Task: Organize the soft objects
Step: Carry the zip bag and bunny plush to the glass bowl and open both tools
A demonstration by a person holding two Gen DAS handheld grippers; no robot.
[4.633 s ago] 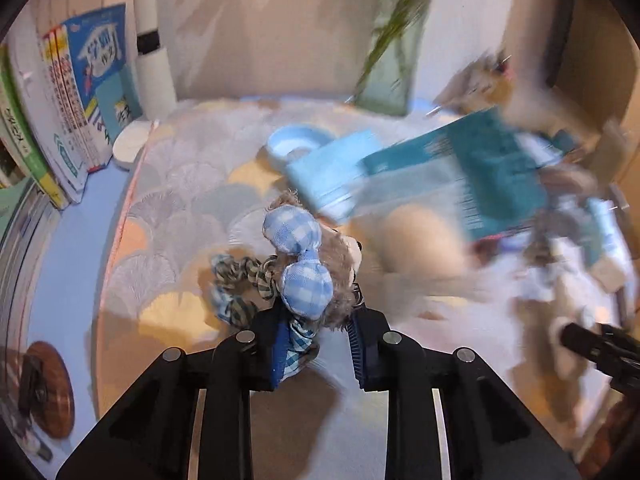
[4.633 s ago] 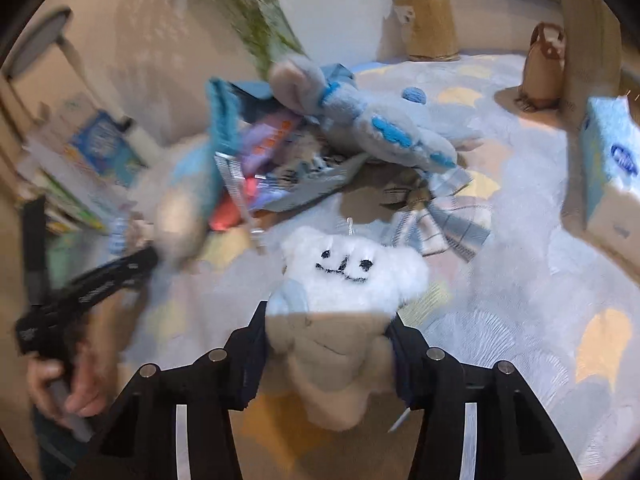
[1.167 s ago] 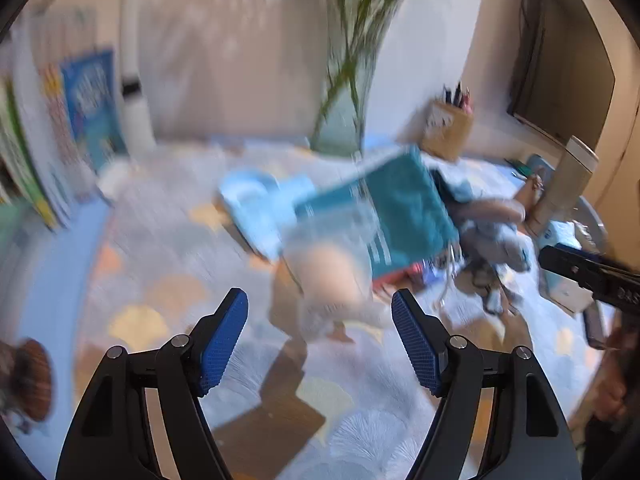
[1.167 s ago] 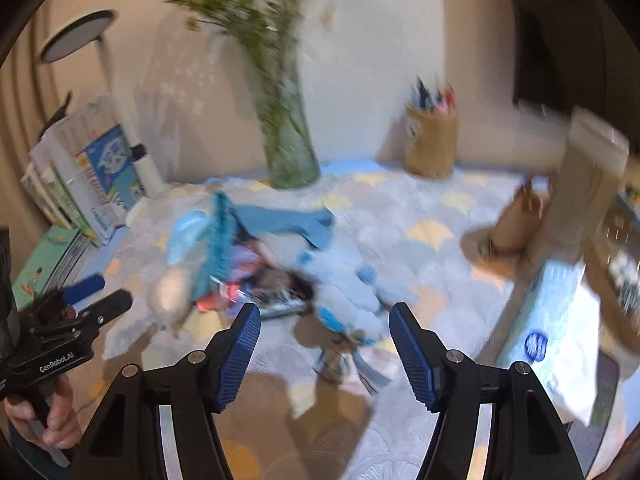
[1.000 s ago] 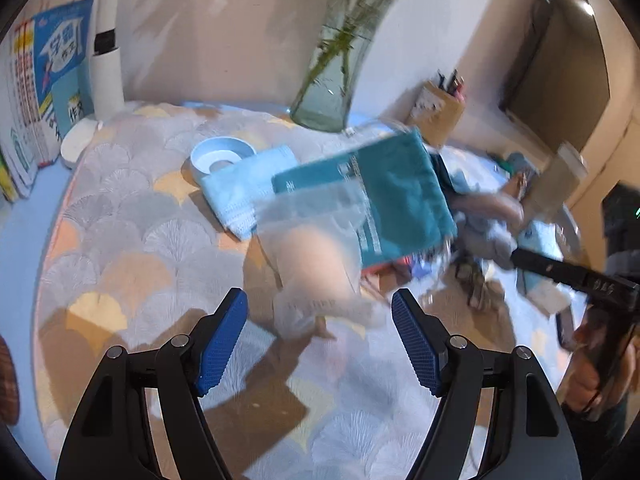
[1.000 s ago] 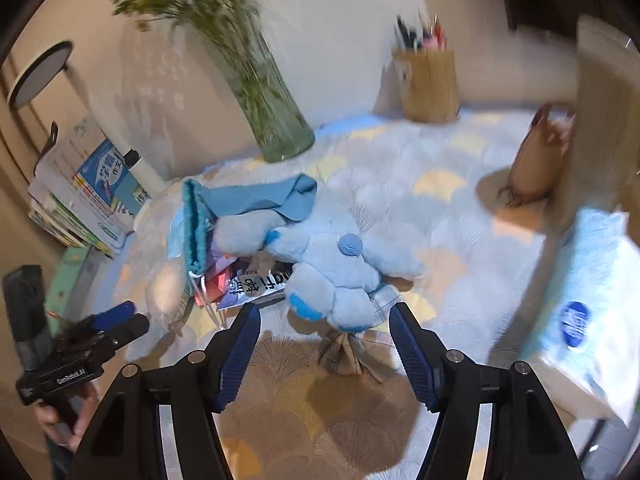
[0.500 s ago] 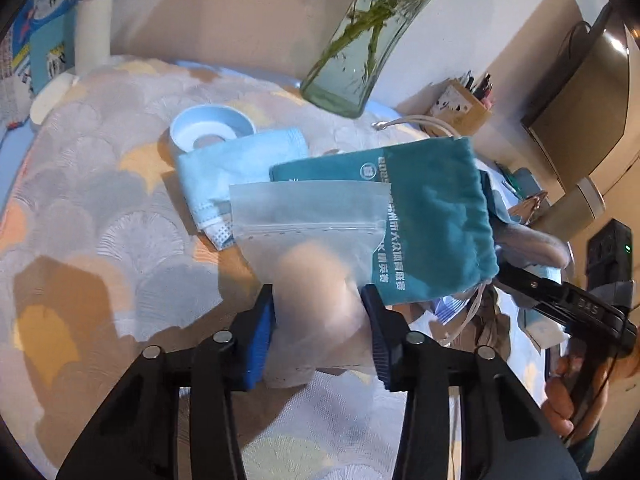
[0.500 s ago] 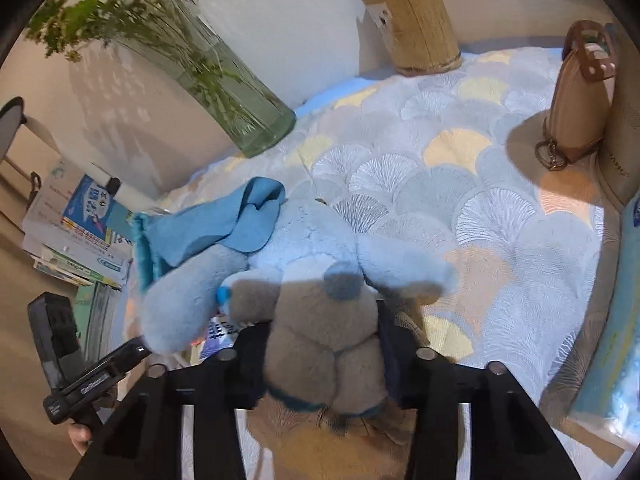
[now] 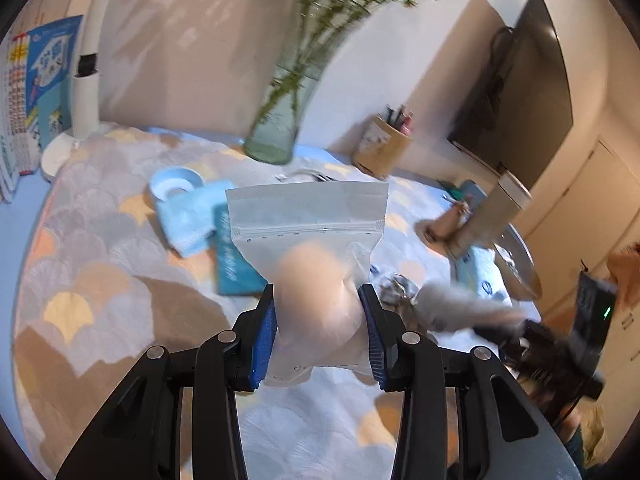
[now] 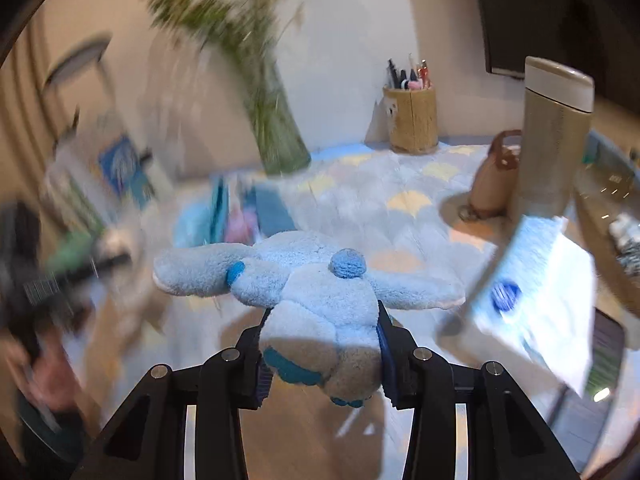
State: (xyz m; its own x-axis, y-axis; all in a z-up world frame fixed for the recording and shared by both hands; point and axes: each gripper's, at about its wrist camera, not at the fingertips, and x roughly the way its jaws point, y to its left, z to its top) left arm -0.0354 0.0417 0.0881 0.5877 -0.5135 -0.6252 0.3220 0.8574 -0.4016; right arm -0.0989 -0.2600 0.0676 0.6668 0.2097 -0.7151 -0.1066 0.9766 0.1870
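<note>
A frosted zip bag [image 9: 308, 216] with a soft peach lump [image 9: 316, 284] inside is raised off the patterned mat [image 9: 100, 280], pinched low down by my left gripper [image 9: 318, 340], which is shut on it. In the right wrist view my right gripper [image 10: 322, 354] is shut on a light blue plush toy [image 10: 312, 280] with long floppy ears, held above the mat [image 10: 400, 192]. The same toy shows blurred at the right of the left wrist view, as a grey-blue ear [image 9: 460, 300]. A teal drawstring pouch [image 9: 234, 260] and a pale blue cloth [image 9: 188, 216] lie on the mat behind the bag.
A glass vase with green stems [image 9: 280, 120], a wooden pen cup [image 9: 382, 152], a white lamp base [image 9: 60, 152] and books [image 9: 24, 92] line the back. A tall beige flask [image 10: 554, 136], a brown bag-shaped ornament [image 10: 496, 176] and a tissue pack [image 10: 532, 280] stand at the right.
Both grippers came down open over the pile, shut on the zip bag and the blue plush, and have lifted them off the mat.
</note>
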